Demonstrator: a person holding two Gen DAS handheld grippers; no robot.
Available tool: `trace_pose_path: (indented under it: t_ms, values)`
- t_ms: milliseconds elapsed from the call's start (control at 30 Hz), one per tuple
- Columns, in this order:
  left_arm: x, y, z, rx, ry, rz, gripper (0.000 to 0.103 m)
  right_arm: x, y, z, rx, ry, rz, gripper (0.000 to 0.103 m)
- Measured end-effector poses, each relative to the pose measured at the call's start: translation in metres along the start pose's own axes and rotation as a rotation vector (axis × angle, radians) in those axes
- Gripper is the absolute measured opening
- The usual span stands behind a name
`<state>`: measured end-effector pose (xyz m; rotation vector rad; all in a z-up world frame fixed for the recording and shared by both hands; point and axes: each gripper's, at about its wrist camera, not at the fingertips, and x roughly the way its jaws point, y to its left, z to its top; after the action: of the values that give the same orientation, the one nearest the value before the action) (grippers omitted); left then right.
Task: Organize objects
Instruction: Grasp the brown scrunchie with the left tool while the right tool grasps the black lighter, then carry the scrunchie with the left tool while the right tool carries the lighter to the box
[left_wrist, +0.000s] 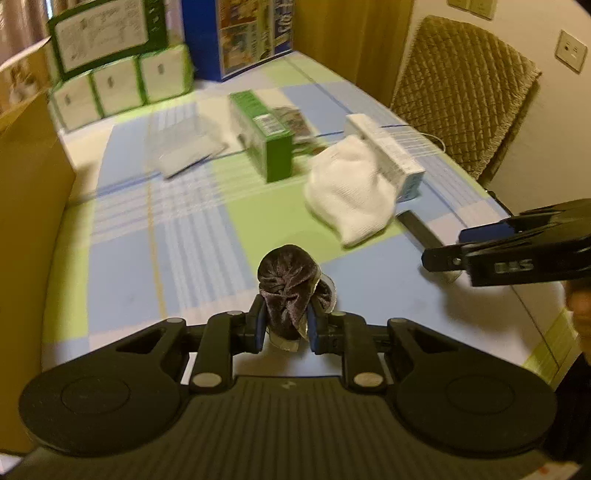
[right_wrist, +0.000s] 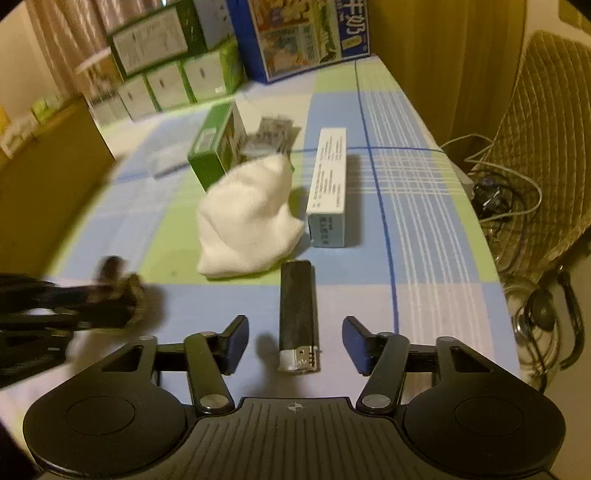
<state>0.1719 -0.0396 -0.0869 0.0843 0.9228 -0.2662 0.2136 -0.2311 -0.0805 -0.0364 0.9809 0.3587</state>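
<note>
1. Checked blue-and-green cloth covers the table (right_wrist: 406, 184) I am working over.
2. My right gripper (right_wrist: 295, 343) has its jaws spread wide, either side of the black lighter (right_wrist: 298, 314) but touching nothing.
3. My left gripper (left_wrist: 284, 326) is clamped on a dark velvet scrunchie (left_wrist: 286, 291), held above the cloth.
4. I see a white sock (right_wrist: 247, 218) lying crumpled between a green box (right_wrist: 216, 147) and a white carton (right_wrist: 328, 184) (the sock touches both).
5. That lighter lies flat just beside the sock, metal end towards me.
</note>
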Motion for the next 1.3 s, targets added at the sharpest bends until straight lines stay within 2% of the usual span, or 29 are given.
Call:
trace_pose_path:
  t_ms: [100, 200, 367, 633, 1300]
  values:
    - [-0.001, 0.005, -0.004, -0.006, -0.001, -0.007, 0.018, 0.006, 0.006, 0.000, -0.022, -0.031, -0.039, 0.041]
    - [-0.001, 0.006, -0.006, -0.016, -0.004, -0.024, 0.018, 0.008, 0.007, 0.000, -0.030, -0.045, -0.066, 0.019]
    - [-0.003, 0.006, -0.013, -0.017, -0.001, -0.033, 0.018, 0.002, 0.018, -0.008, -0.037, -0.035, -0.045, 0.019]
    - [-0.018, 0.010, -0.026, -0.013, -0.004, -0.026, 0.016, -0.022, 0.042, -0.026, 0.030, -0.033, 0.016, 0.019]
    - [-0.101, 0.023, -0.039, -0.059, -0.070, 0.011, 0.016, -0.097, 0.093, -0.026, -0.018, -0.131, 0.037, 0.019]
